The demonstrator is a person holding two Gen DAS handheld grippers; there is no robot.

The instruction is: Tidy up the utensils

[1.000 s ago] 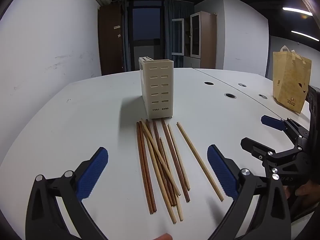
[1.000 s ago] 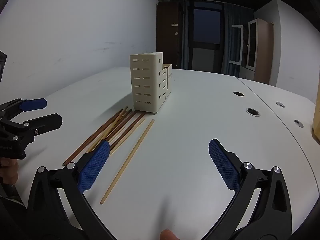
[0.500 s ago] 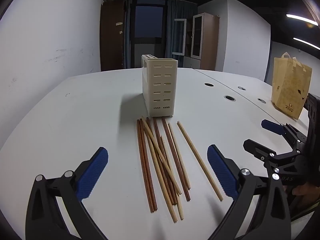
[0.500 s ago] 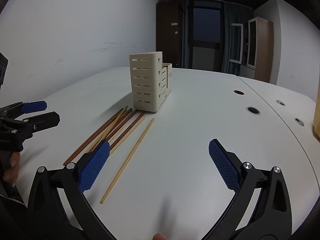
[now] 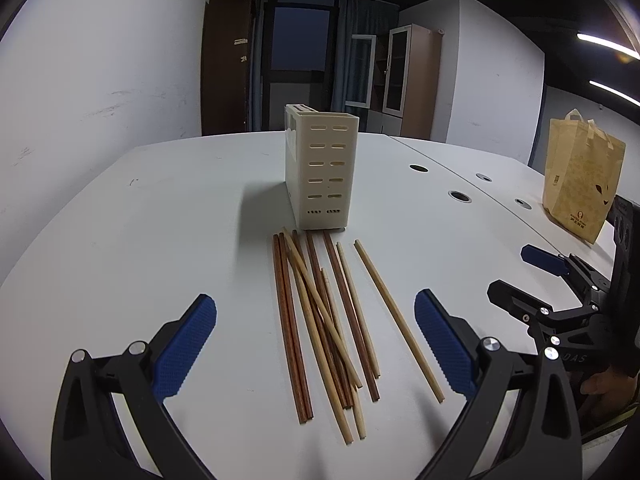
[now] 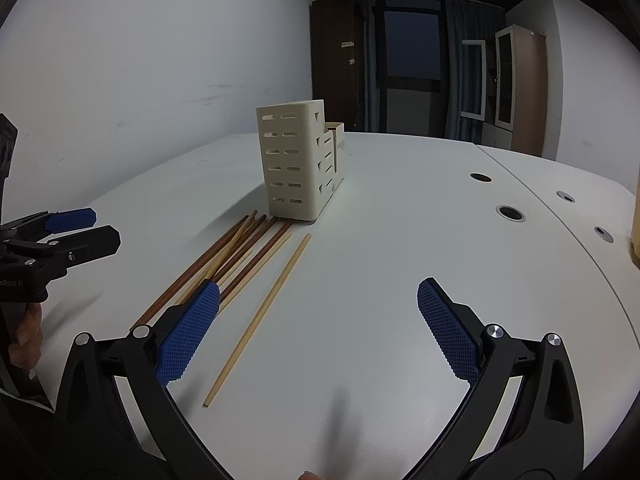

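A pile of several dark and light wooden chopsticks [image 5: 325, 320] [image 6: 236, 252] lies on the white table [image 5: 140, 240], just in front of a cream slotted utensil holder [image 5: 321, 170] [image 6: 296, 168] that stands upright. One light chopstick [image 5: 396, 318] [image 6: 262, 312] lies apart on the pile's right. My left gripper [image 5: 316, 336] hovers open over the near ends of the pile. My right gripper [image 6: 318, 328] is open too, with nothing between its fingers, and sits right of the single chopstick. Each gripper shows in the other's view: the right gripper [image 5: 532, 276] and the left gripper [image 6: 82, 226].
A brown paper bag [image 5: 580, 184] stands at the table's right side. Round cable holes [image 5: 459, 196] [image 6: 510, 213] line the seam between the desks. Cabinets and a dark window are behind the table. A hand [image 6: 26, 332] holds the left gripper's handle.
The left camera has tipped slightly, so the holder and chopsticks sit a little lower in its view. The right gripper has barely moved. Both stay open.
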